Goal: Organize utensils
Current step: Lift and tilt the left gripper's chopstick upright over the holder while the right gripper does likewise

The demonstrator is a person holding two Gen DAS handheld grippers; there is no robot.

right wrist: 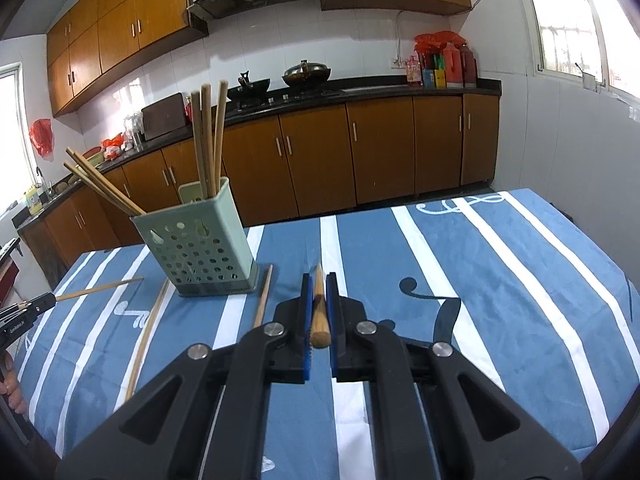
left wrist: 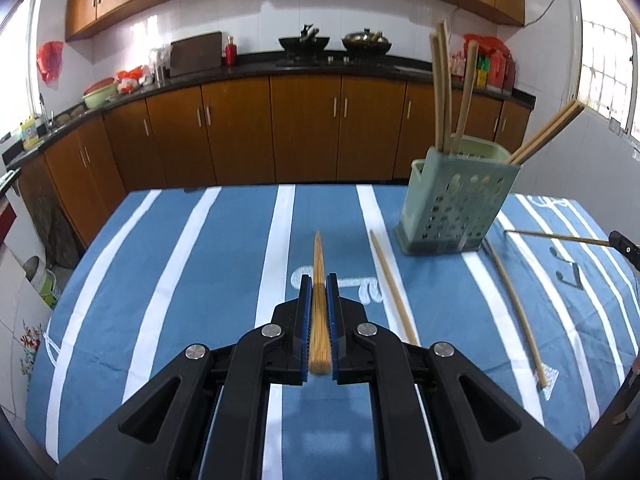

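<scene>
In the left wrist view my left gripper [left wrist: 319, 279] is shut on a bamboo chopstick [left wrist: 318, 250] that points forward above the striped cloth. A green perforated holder [left wrist: 456, 204] stands at the right with several chopsticks [left wrist: 442, 92] in it. Two loose chopsticks [left wrist: 394, 288] [left wrist: 516, 312] lie on the cloth beside the holder. In the right wrist view my right gripper [right wrist: 319, 279] is shut on another chopstick [right wrist: 319, 320], right of the holder [right wrist: 196, 248]. The left gripper [right wrist: 28, 310] shows at the left edge with its chopstick [right wrist: 96, 290].
The table [left wrist: 192, 264] wears a blue cloth with white stripes. Beyond its far edge run brown kitchen cabinets [left wrist: 304, 128] and a dark counter with woks [left wrist: 304, 42]. A bucket [left wrist: 44, 280] stands on the floor at the left. Fingers of a hand [right wrist: 10, 394] show at the left edge.
</scene>
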